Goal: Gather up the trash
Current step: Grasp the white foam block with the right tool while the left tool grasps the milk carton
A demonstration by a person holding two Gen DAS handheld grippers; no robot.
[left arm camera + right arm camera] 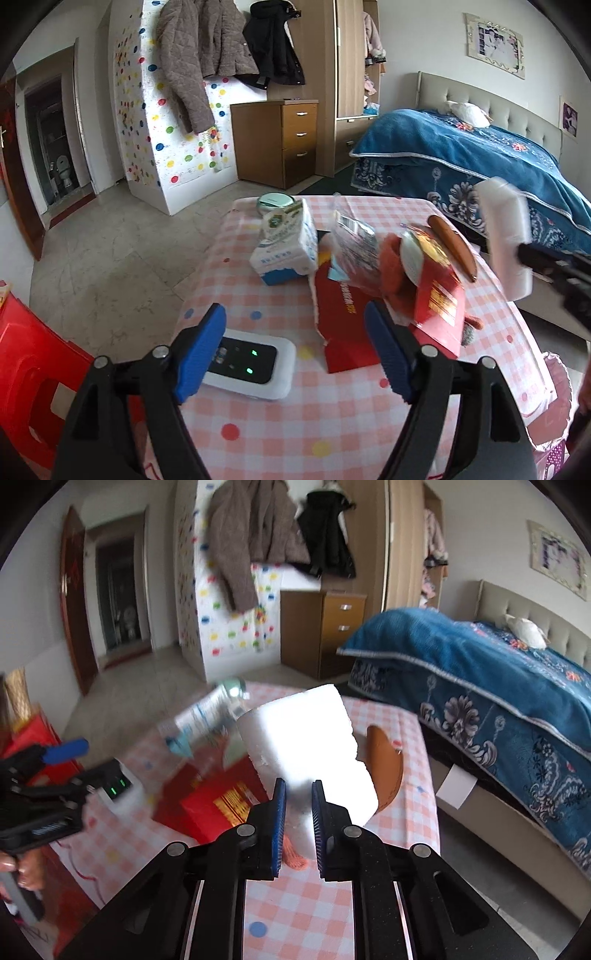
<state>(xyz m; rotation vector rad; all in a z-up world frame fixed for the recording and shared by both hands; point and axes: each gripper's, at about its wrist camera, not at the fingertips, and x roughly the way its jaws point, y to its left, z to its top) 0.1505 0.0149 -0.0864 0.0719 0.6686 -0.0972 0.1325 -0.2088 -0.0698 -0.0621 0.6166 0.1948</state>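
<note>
In the right wrist view my right gripper [298, 784] is shut on a white foam block [306, 734], held above the pink checked table [295, 904]. The same block [504, 229] shows at the right edge of the left wrist view. My left gripper [295, 314] stands open over the table with nothing between its fingers. Ahead of it lie a red envelope [343, 325], a crumpled clear wrapper [351, 243], a red box [439, 295] and an orange fuzzy thing [391, 266]. A sausage [452, 247] lies beyond them.
A white device with green lights [251, 365] sits by my left finger. A tissue pack [288, 240] and a round green tin [275, 201] stand farther back. A red stool [29, 369] is left of the table, a blue-covered bed [480, 158] to the right.
</note>
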